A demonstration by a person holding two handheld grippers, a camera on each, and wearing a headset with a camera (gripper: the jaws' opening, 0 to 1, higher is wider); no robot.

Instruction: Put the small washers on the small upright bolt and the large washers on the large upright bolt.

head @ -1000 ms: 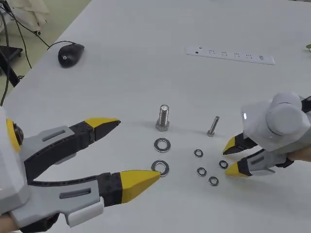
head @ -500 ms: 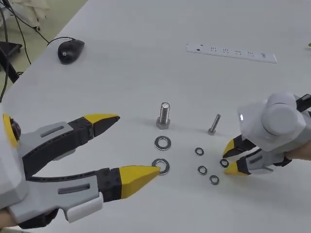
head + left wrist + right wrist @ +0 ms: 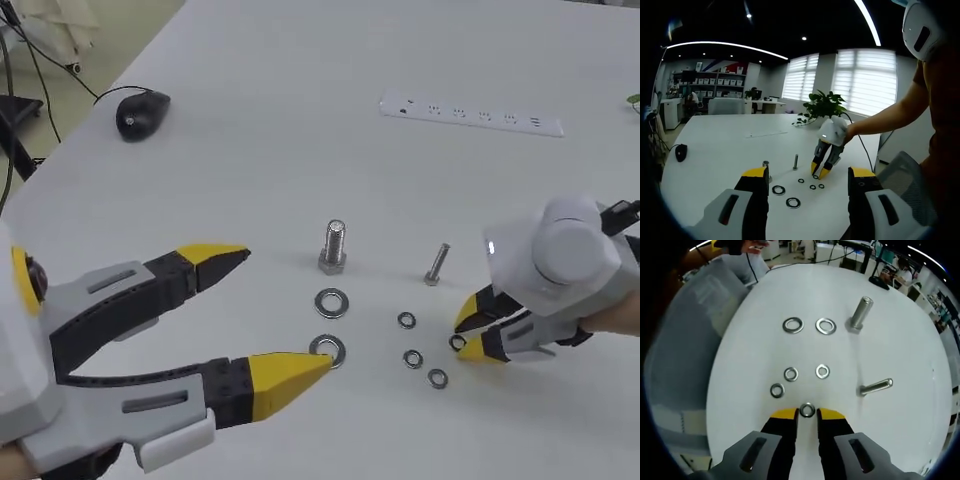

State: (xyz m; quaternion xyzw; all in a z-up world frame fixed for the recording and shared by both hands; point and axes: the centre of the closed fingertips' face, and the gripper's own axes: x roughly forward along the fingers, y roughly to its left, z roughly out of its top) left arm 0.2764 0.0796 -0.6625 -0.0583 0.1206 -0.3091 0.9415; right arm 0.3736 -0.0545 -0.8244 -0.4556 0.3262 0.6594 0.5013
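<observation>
Right now pinching one small washer [image 3: 802, 410] with the right hand-held gripper [image 3: 807, 414], a pointy yellow tip pressed on each side of the thin shiny metal ring, flat on the smooth white desk [image 3: 300, 150]. Just beside it, three more small washers [image 3: 785, 374], round and silvery, lying flat and apart from each other. Farther along, two large washers [image 3: 785, 325], thicker rings with bigger holes, side by side and not touching. Near those, standing up on its wide head, the large bolt [image 3: 334, 245], fat and grey, with screw ridges up its stem. Off to the side of that, the small bolt [image 3: 437, 263], thin and silvery, also standing on its head. Down low at the front, the left hand-held gripper [image 3: 285, 308], spread wide and gripping nothing, with black ribbed fingers and smooth yellow tips. Far back on the desk, a rounded black mouse [image 3: 140, 110] and a long, flat white power strip [image 3: 470, 113].
</observation>
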